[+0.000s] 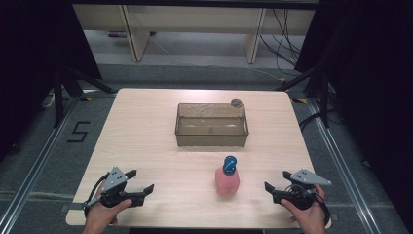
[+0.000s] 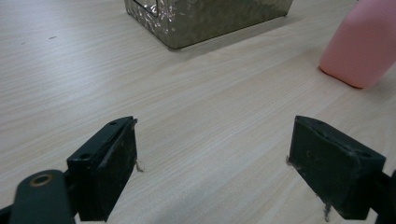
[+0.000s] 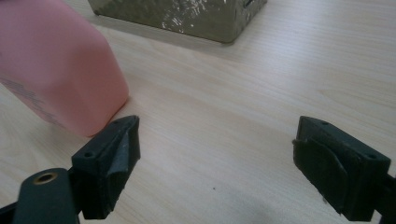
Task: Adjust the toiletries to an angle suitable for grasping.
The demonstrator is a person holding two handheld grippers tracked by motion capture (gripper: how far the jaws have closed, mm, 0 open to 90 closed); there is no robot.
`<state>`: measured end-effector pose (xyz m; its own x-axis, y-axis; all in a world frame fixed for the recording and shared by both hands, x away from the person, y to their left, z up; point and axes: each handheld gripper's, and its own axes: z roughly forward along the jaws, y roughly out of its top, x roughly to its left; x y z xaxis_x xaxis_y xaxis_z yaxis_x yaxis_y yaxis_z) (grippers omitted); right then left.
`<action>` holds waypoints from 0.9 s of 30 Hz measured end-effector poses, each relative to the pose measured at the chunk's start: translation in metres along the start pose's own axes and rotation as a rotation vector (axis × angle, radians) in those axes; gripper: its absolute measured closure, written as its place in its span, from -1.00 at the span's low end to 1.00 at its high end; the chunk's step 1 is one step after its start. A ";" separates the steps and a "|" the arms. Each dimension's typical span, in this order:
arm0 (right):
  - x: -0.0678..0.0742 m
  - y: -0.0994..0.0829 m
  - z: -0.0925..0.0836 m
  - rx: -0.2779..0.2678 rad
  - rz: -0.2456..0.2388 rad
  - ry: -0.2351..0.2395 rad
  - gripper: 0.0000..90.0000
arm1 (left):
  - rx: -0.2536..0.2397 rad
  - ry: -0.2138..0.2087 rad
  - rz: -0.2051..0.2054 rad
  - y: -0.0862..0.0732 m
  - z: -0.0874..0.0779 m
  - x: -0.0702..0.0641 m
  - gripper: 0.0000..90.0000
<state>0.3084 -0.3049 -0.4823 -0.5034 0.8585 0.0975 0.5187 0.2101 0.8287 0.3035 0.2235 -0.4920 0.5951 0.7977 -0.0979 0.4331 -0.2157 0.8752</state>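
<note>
A pink bottle (image 1: 227, 181) with a blue cap (image 1: 230, 164) stands upright on the wooden table, near its front middle. Behind it sits a clear brownish plastic bin (image 1: 211, 126) with nothing visible inside. My left gripper (image 1: 140, 181) rests at the front left, open, with bare table between its jaws; the pink bottle (image 2: 362, 46) shows at the upper right of the left gripper view. My right gripper (image 1: 276, 181) sits at the front right, open and holding nothing; the bottle (image 3: 56, 65) stands close beside its left jaw, apart from it.
A small round grey object (image 1: 236, 103) lies at the bin's back right corner. The table (image 1: 146, 136) ends just behind both hands. Dark stands and cables ring the floor around it. The bin's corner (image 2: 187, 23) lies ahead of the left gripper.
</note>
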 end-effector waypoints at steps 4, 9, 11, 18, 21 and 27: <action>0.003 0.000 0.000 0.002 0.000 0.014 -0.65 | 0.000 0.000 -0.004 0.000 0.000 0.000 -0.67; 0.002 0.002 0.001 -0.036 -0.042 0.019 -0.64 | -0.002 -0.003 -0.001 0.001 0.000 0.001 -0.67; 0.003 0.002 0.000 -0.034 -0.024 0.033 -0.64 | -0.006 -0.004 0.002 0.001 0.000 0.001 -0.67; 0.004 0.004 0.000 -0.062 -0.057 0.032 -0.62 | -0.002 0.007 -0.001 0.001 -0.001 0.001 -0.67; 0.008 0.006 -0.002 -0.092 -0.027 0.048 -0.55 | -0.004 0.007 -0.001 0.001 -0.001 0.001 -0.67; 0.010 0.008 -0.003 -0.121 -0.064 0.052 -0.53 | -0.002 0.008 -0.001 0.001 -0.001 0.001 -0.67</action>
<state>0.3059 -0.2960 -0.4731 -0.5692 0.8193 0.0682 0.3991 0.2029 0.8942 0.3036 0.2247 -0.4905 0.5895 0.8022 -0.0948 0.4322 -0.2141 0.8760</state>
